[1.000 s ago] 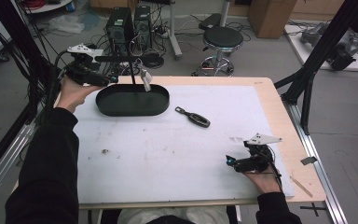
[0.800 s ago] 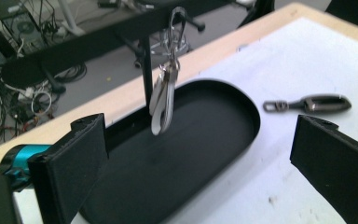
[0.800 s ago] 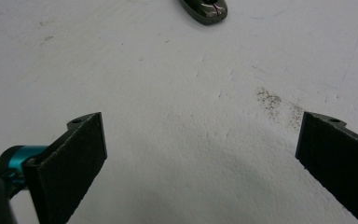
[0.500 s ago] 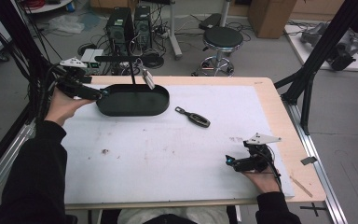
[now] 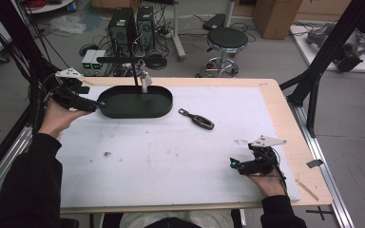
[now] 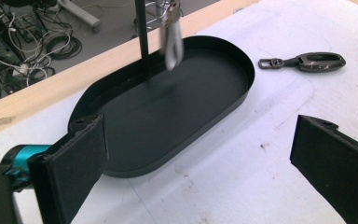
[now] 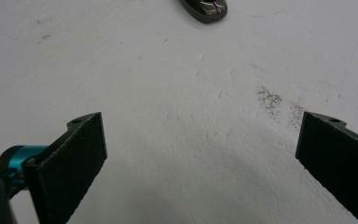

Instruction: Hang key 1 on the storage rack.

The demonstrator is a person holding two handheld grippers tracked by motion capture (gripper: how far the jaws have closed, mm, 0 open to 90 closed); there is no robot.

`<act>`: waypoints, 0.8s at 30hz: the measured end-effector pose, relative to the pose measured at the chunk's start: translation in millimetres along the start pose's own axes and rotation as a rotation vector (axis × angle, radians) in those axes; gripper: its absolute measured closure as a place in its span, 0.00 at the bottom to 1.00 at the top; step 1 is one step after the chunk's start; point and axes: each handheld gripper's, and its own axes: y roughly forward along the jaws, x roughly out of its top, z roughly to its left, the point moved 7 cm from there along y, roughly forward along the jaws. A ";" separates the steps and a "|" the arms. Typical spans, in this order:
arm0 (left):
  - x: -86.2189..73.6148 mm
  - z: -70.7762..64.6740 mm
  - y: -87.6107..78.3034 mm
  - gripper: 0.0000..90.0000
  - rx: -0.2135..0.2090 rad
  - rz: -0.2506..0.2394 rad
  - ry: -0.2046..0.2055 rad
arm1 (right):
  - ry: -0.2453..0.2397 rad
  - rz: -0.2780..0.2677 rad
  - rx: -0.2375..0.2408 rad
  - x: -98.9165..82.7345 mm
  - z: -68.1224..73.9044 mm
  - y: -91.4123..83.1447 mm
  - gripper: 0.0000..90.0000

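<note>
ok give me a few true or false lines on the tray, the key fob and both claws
1. The left claw is open, at the end of the black oval tray. True.
2. The key fob lies inside the tray. False: it lies on the white mat, beside the tray.
3. The right claw is shut on the key fob. False: it is open, holding nothing, apart from the fob.
4. A metal clip hangs over the tray beside a thin black post. True.

High cam: above person's side, looks fwd/down over table (image 5: pixel 275 102). 2 gripper cams: low, close to mat. Left cam and high cam share black tray (image 6: pixel 177 116), key fob (image 6: pixel 307 61).
</note>
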 end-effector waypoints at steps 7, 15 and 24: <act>-17.2 0.1 -4.8 0.05 0.008 -0.010 -0.022 | -0.004 0.000 0.002 0.1 0.0 0.2 0.01; -38.6 -0.8 -13.9 0.05 0.007 -0.054 -0.061 | -0.003 0.002 0.002 -0.2 -0.1 0.1 0.01; -65.1 -10.0 -20.6 0.05 -0.006 -0.082 -0.077 | -0.004 0.005 0.004 -0.2 0.6 0.6 0.01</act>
